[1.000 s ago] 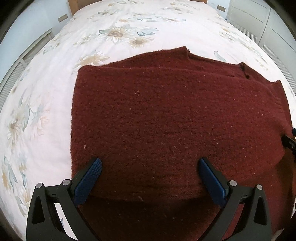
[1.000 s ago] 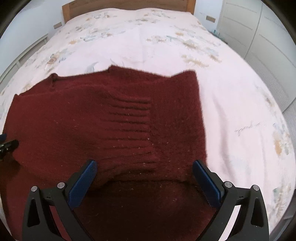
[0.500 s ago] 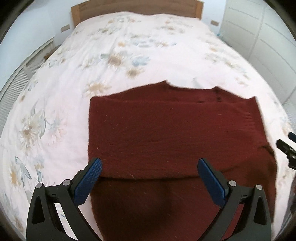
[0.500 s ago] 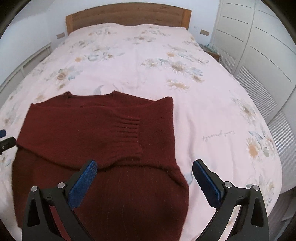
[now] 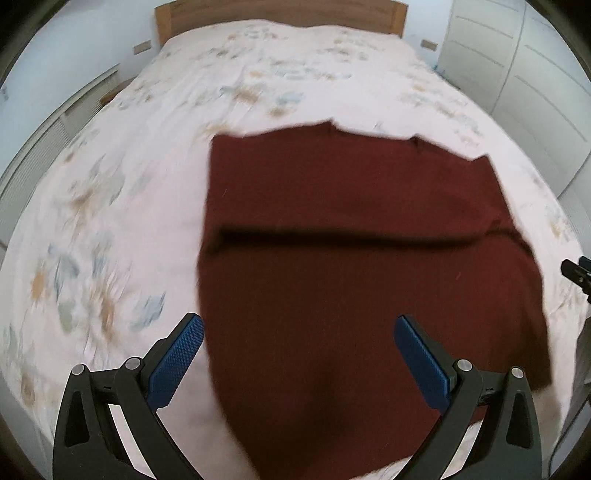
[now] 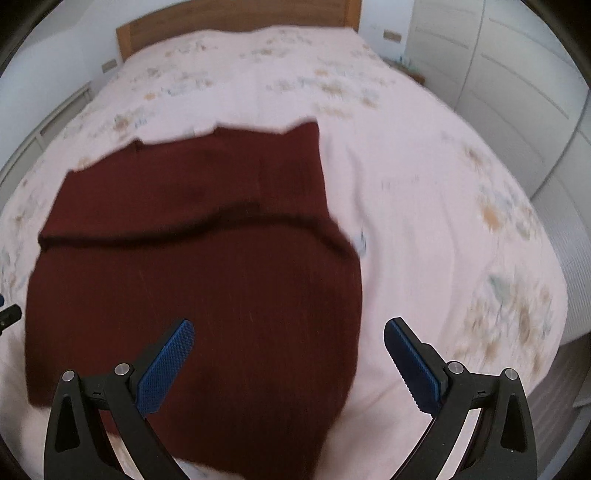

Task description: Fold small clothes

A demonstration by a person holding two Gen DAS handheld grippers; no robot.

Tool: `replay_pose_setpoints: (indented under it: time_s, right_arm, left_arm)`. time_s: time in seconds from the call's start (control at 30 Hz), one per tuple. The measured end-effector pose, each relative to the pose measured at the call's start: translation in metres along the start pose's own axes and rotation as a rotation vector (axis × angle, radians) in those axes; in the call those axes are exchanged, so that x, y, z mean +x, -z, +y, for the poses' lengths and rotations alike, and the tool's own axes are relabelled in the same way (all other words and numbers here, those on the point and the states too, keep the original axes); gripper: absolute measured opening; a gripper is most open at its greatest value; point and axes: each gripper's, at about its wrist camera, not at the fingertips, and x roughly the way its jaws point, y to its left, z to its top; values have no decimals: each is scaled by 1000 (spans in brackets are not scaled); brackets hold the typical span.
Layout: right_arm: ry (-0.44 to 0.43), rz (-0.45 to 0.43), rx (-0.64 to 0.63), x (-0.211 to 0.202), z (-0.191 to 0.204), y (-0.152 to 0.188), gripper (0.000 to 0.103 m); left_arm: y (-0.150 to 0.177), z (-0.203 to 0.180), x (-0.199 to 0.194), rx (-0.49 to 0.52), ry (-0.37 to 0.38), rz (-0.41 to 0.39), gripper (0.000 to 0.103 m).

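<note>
A dark red knitted sweater (image 5: 354, 258) lies flat on the bed, its sleeves folded across the upper part, leaving a horizontal fold edge. It also shows in the right wrist view (image 6: 199, 266). My left gripper (image 5: 299, 347) is open and empty, held above the sweater's near left part. My right gripper (image 6: 288, 347) is open and empty, above the sweater's near right edge. The tip of the right gripper (image 5: 578, 271) shows at the right edge of the left wrist view. Both views are blurred.
The bed has a white floral cover (image 5: 110, 206) and a wooden headboard (image 5: 280, 14) at the far end. White wardrobe doors (image 6: 517, 96) stand to the right. A low white unit (image 5: 48, 140) runs along the left wall.
Both grippers have pulled back and up from the sweater, staying open. More of the bed and the sweater's lower body now shows.
</note>
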Motion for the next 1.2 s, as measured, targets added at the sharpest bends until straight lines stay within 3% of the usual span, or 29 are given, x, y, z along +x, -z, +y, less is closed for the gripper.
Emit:
replay_pose_setpoints:
  time_s: [0.3, 0.53, 0.6, 0.63, 0.67, 0.73, 0.8, 0.83, 0.9, 1.0, 1.2]
  right_arm:
    - [6, 171, 76, 38, -27, 68, 103]
    - [9, 201, 40, 45, -11, 78, 102]
    - [-28, 209, 42, 44, -6, 77, 91]
    - [-52, 218, 43, 44, -4, 77, 74]
    - [-73, 226, 49, 44, -2, 78, 56]
    - [-122, 248, 73, 45, -2, 79, 43]
    - [-141, 254, 74, 42, -1, 77, 30]
    - [-150, 257, 70, 40, 1, 75, 22]
    - [-165, 265, 74, 33, 0, 70, 17]
    - [-207, 245, 95, 21, -5, 59, 14]
    - [-248, 142, 113, -11, -12, 27, 14]
  left_arm:
    - [73, 20, 18, -62, -59, 162, 102]
    - [95, 11, 38, -65, -12, 249, 102]
    - [98, 5, 41, -48, -14, 249, 102]
    - [98, 2, 41, -33, -17, 241, 101]
    - [98, -1, 40, -25, -9, 237, 97]
    - [98, -3, 38, -23, 31, 236, 79]
    - [96, -7, 34, -15, 74, 236, 49]
    - [95, -10, 31, -4, 94, 238, 42]
    - [93, -15, 27, 3, 120, 243, 13]
    - [86, -14, 19, -61, 137, 248, 10]
    - [62, -13, -12, -102, 203, 171, 9]
